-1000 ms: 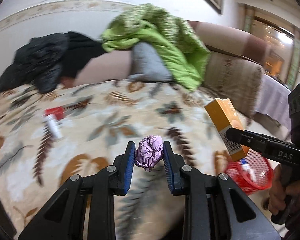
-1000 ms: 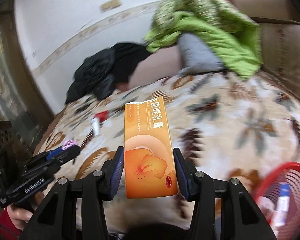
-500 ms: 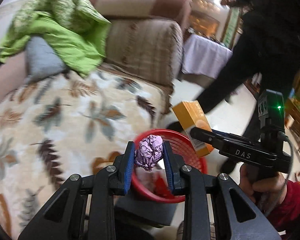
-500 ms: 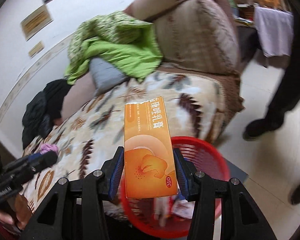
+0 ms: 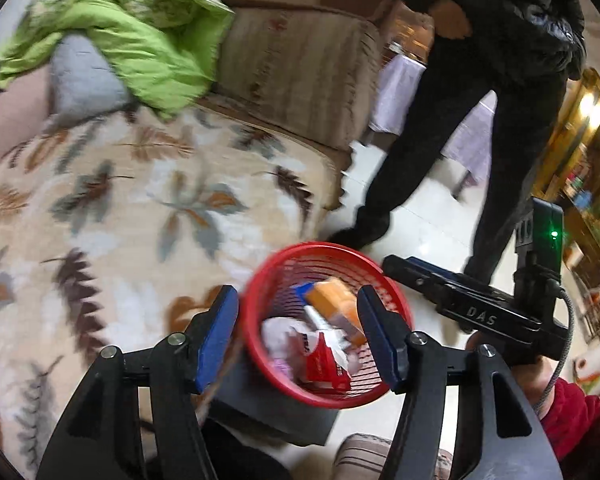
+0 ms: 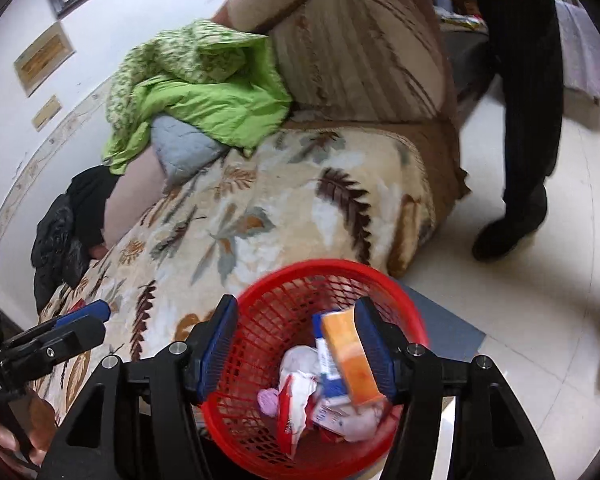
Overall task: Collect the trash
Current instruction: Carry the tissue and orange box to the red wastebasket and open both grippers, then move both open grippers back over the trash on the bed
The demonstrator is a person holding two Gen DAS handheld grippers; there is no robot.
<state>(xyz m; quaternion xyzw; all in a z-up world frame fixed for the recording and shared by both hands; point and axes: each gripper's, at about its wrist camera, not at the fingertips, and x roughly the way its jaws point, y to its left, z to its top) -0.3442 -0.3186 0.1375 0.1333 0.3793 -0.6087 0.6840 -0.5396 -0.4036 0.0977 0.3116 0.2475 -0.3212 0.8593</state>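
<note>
Two hand-held grippers, left (image 5: 297, 336) and right (image 6: 295, 338), hang over the red basket (image 6: 267, 300); their jaws have just been opening and hold nothing. Below the right one, the orange box (image 6: 350, 354) drops among the wrappers; the purple wad (image 6: 268, 400) lies at the bottom. Keep both jaws spread and centred above the rim until the box settles, then lift clear.

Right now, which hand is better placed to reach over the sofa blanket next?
Left, probably. Both tongs have just opened, nothing between them, above the red basket; the left tongs hang over the blanket, the right tongs over the floor side.
</note>
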